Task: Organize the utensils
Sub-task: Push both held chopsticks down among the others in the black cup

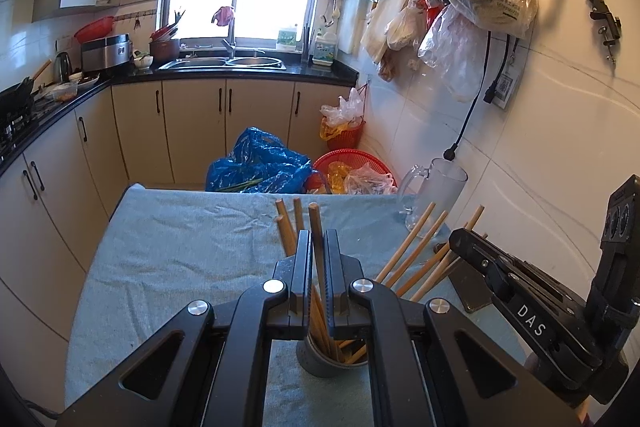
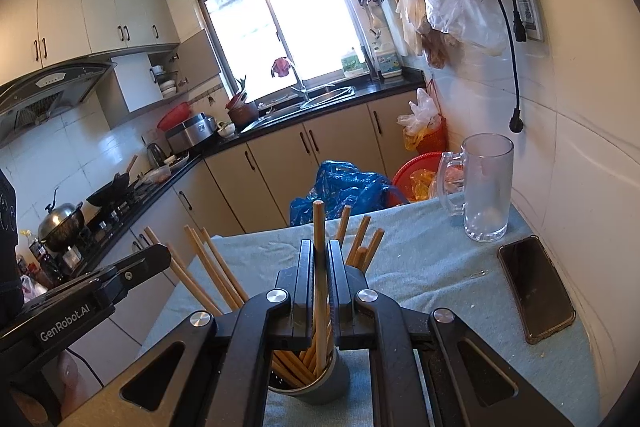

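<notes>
Two chopsticks are pinched at this moment, one per tool, both above the grey holder [image 1: 320, 355] standing on the cloth-covered counter [image 1: 168, 267]. Left wrist view: the left tongs [image 1: 318, 239] are pressed together on a single chopstick [image 1: 314, 223], which runs upright between the fingers, its top projecting toward 12 o'clock and its lower end inside the holder directly below. Loose chopsticks [image 1: 416, 247] fan out of the same holder toward 1 and 2 o'clock, where the right tool enters from 3 o'clock. Right wrist view: the right tongs [image 2: 319, 251] are likewise closed on one chopstick [image 2: 319, 223], held vertical, its tip down in the holder [image 2: 320, 379] among the bundle; further sticks lean toward 10 and 1 o'clock. A glass mug [image 2: 486, 191] and a phone [image 2: 536, 287] lie well apart at 2 and 3 o'clock. Recommended procedure: keep each stick vertical over the holder mouth, lower until the end seats on the bottom, then release one tool at a time so the leaning sticks are not knocked out.
</notes>
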The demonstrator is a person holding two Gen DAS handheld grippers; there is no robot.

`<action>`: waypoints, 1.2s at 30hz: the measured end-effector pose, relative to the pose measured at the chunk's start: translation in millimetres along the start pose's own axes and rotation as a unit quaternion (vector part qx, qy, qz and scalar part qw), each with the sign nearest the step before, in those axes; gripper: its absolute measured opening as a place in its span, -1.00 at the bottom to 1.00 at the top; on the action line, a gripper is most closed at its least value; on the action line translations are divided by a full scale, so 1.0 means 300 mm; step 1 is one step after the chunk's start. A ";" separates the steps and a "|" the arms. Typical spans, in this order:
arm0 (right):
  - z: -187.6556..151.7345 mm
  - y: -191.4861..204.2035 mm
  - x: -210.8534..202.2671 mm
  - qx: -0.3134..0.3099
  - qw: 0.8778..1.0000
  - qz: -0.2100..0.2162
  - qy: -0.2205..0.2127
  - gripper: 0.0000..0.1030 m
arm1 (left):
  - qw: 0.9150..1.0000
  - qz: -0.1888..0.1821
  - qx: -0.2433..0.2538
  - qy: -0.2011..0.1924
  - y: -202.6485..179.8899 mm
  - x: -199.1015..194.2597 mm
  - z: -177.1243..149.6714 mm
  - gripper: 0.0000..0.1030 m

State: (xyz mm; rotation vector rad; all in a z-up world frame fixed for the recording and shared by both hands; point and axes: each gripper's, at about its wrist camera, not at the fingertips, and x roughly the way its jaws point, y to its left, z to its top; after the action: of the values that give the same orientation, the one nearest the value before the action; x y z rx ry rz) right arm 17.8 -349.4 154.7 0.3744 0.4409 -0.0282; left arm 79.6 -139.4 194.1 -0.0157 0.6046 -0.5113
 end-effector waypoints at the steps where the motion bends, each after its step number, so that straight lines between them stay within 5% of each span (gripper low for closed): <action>1: -0.004 0.000 0.003 -0.001 1.000 0.000 0.002 -0.86 | 1.000 0.000 -0.002 0.002 0.003 0.003 -0.003 -0.90; 36: -0.058 0.010 0.015 -0.022 1.000 -0.005 0.020 -0.85 | 0.999 -0.003 -0.025 0.040 0.041 0.038 -0.081 -0.97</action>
State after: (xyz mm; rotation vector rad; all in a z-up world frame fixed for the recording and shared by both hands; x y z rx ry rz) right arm 15.1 -340.0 139.4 0.3301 0.4814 -0.0205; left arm 79.8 -130.6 165.9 -0.0451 0.6961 -0.5048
